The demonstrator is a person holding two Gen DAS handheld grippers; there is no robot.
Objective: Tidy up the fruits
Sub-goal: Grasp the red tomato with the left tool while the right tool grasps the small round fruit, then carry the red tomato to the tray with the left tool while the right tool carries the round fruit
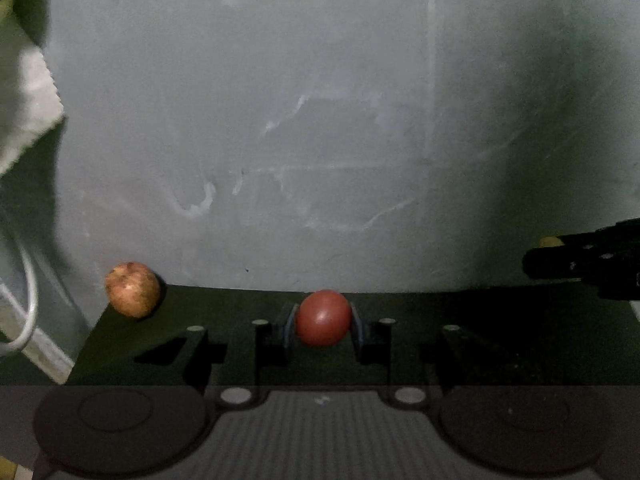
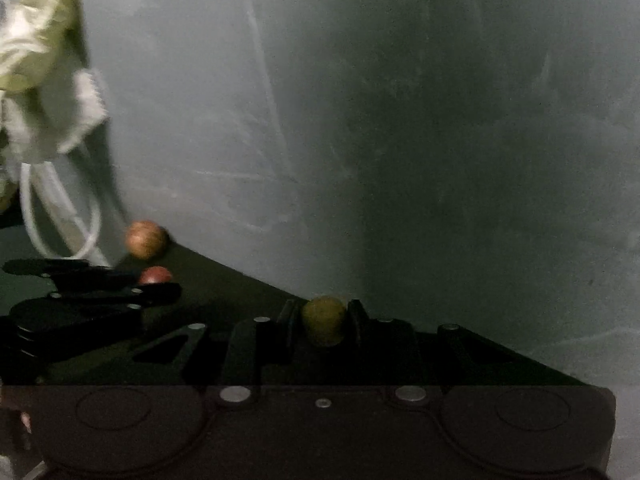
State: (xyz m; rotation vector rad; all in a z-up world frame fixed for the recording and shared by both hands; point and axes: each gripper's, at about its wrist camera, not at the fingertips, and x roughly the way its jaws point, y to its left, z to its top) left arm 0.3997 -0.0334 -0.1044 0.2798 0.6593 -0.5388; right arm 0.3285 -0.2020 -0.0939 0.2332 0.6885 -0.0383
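My left gripper (image 1: 323, 330) is shut on a smooth red fruit (image 1: 323, 317), over a dark table near the wall. A speckled orange-brown fruit (image 1: 133, 289) lies at the table's far left corner against the wall; it also shows in the right wrist view (image 2: 145, 239). My right gripper (image 2: 325, 320) is shut on a yellow-green fruit (image 2: 325, 319). In the right wrist view the left gripper (image 2: 160, 286) sits at the left with the red fruit (image 2: 155, 275) peeking above it. In the left wrist view the right gripper (image 1: 560, 258) enters from the right with a bit of yellow fruit (image 1: 551, 241) behind it.
A dark table (image 1: 460, 312) ends at a grey scratched wall (image 1: 320, 120). A pale cloth (image 2: 44, 68) hangs at the left with a white cable loop (image 2: 60, 216) below it. The table's left edge (image 1: 86, 344) drops off beside the speckled fruit.
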